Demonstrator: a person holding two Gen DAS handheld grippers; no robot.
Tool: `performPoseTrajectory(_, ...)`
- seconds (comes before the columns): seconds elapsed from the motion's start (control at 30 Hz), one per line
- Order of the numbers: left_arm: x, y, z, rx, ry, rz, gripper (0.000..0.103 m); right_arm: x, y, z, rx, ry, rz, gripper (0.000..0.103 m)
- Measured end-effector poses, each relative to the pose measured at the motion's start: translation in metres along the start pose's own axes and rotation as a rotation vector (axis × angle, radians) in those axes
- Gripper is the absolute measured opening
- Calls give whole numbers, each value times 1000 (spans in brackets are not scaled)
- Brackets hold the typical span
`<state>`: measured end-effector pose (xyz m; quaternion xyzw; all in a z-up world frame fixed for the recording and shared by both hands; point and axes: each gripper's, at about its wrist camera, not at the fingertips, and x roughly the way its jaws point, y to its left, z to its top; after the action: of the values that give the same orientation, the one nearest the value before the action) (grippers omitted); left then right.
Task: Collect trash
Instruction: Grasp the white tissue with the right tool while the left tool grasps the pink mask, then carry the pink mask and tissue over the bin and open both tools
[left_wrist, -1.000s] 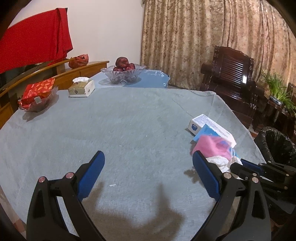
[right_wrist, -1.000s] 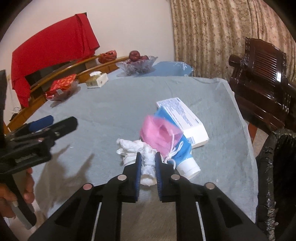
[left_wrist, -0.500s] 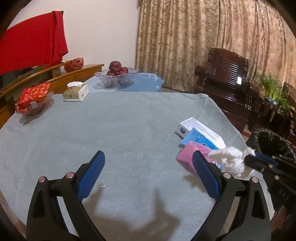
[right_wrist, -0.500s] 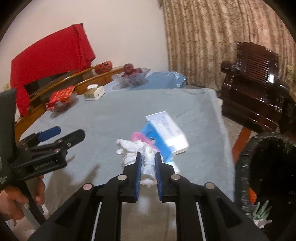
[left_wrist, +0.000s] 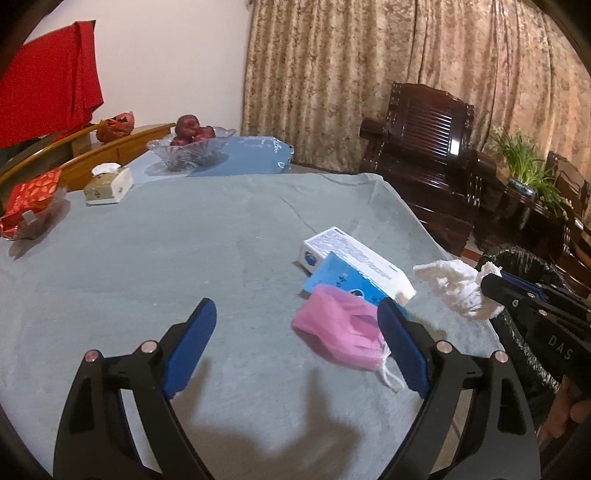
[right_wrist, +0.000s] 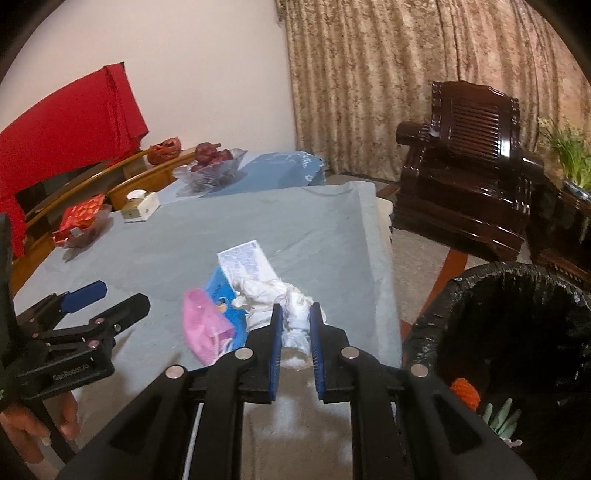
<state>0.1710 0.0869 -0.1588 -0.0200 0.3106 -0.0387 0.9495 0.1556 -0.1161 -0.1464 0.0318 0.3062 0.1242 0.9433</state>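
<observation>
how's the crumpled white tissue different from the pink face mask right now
The crumpled white tissue is clamped in the shut right claw and lifted off the table; the pink face mask lies loose on the grey cloth. The tissue is wadded, the mask fairly flat. Both are soft trash.

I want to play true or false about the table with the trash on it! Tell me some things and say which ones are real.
1. The right gripper is squeezing a crumpled white tissue. True.
2. The pink face mask is already inside the black trash bin. False: it lies on the grey tablecloth, beside the blue packet.
3. The left gripper is holding the mask. False: its jaws are open and hold nothing; they have just been closing a little.
4. The glass bowl has red fruit in it. True.
5. The bin stands on the table. False: it stands off the table's edge, lower down.
</observation>
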Motion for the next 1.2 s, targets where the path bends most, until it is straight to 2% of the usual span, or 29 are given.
performPoseTrajectory(0.13, 13, -6, -2, 0, 18, -7, 86, 6, -8, 0, 6, 6, -7, 14)
performPoseTrajectory(0.4, 41, -11, -10, -17, 96, -31, 75, 17, -13, -1, 5, 16, -16, 14)
performPoseTrajectory(0.6, 56, -14, -17, -24, 154, -80, 52, 24, -15, -2, 6, 25, -18, 14)
performPoseTrajectory(0.7, 61, -17, -19, -25, 173, -99, 34, 26, -15, -3, 5, 29, -18, 14)
performPoseTrajectory(0.77, 61, -20, -20, -21, 175, -99, 18, 26, -14, -4, 6, 32, -18, 14)
performPoseTrajectory(0.83, 60, -22, -20, -15, 170, -102, 13, 27, -14, -4, 6, 33, -18, 14)
performPoseTrajectory(0.97, 54, -24, -18, 4, 147, -92, 9, 25, -13, -3, 4, 28, -18, 14)
performPoseTrajectory(1.2, 38, -20, -6, 9, 110, -84, 8, 17, -10, 0, 0, 9, -13, 14)
